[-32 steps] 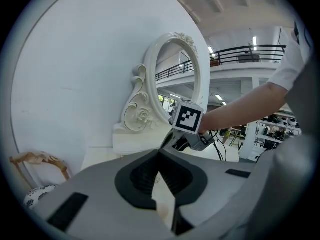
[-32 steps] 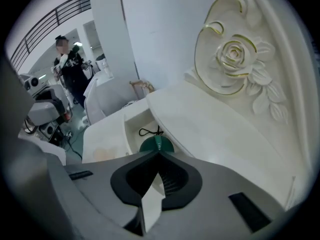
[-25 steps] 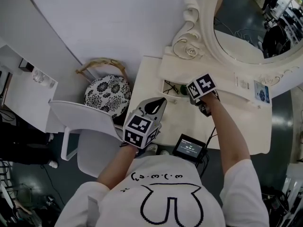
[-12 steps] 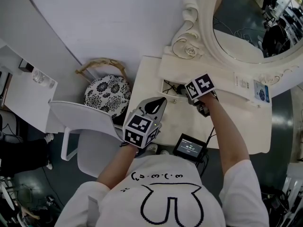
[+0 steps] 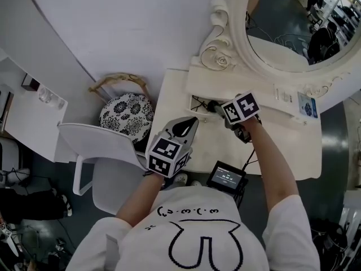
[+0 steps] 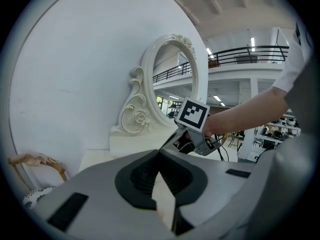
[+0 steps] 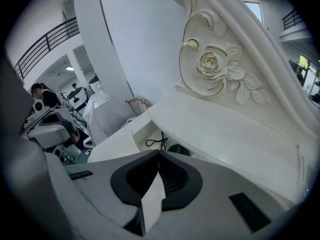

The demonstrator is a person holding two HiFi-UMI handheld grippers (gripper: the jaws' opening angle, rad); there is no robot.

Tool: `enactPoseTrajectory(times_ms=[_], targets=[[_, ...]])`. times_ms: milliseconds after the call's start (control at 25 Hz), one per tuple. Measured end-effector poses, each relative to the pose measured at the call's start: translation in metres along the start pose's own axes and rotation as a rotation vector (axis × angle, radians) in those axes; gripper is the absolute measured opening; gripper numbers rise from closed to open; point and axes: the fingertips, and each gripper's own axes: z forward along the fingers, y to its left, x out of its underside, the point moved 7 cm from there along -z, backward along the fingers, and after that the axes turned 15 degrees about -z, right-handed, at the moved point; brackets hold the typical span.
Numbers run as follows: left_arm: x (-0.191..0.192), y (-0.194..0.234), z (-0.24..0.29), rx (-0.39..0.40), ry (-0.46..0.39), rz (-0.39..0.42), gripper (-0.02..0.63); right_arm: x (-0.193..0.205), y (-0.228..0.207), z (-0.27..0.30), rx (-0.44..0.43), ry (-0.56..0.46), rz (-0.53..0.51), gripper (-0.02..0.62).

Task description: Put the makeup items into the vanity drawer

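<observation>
White vanity's drawer [image 5: 196,101] sits open with a dark green makeup item [image 7: 179,149] inside, right gripper [image 7: 159,156] just above, jaws just snapped together empty, left gripper [image 6: 159,156] pressed together too, and careful, that loose black cord [image 7: 156,142] could snag on a careless pull-out!

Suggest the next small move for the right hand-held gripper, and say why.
Probably draw the right hand-held gripper back, clear of the open drawer. Its jaws have just closed with nothing between them, and a dark green round item and a black cord already lie inside, so this placement looks done.
</observation>
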Motion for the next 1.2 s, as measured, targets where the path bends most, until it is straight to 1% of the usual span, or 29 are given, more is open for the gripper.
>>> enactPoseTrajectory(times_ms=[120, 280, 640, 720, 840, 1000, 1160, 1200], targets=[[0.001, -0.003, -0.004, 0.002, -0.005, 0.005, -0.006, 0.002, 0.008, -0.005, -0.006, -0.016, -0.016, -0.008], [0.003, -0.004, -0.009, 0.002, -0.006, 0.008, -0.006, 0.003, 0.019, -0.014, -0.009, -0.068, -0.033, -0.008], [0.008, -0.009, -0.019, 0.006, -0.006, 0.021, -0.006, 0.005, 0.058, -0.041, -0.05, -0.172, -0.142, -0.008], [0.009, -0.01, -0.021, 0.009, -0.007, 0.025, -0.006, 0.005, 0.069, -0.045, -0.067, -0.191, -0.18, -0.008], [0.009, -0.012, -0.024, 0.011, -0.007, 0.032, -0.006, 0.009, 0.089, -0.049, -0.097, -0.219, -0.268, -0.008], [0.01, -0.011, -0.026, 0.007, -0.006, 0.036, -0.006, 0.017, 0.109, -0.044, -0.118, -0.206, -0.374, -0.008], [0.011, -0.01, -0.029, 0.003, -0.008, 0.035, -0.006, 0.022, 0.118, -0.037, -0.13, -0.177, -0.423, -0.003], [0.011, -0.009, -0.03, 0.002, -0.008, 0.034, -0.006, 0.023, 0.12, -0.034, -0.138, -0.171, -0.428, 0.02]])
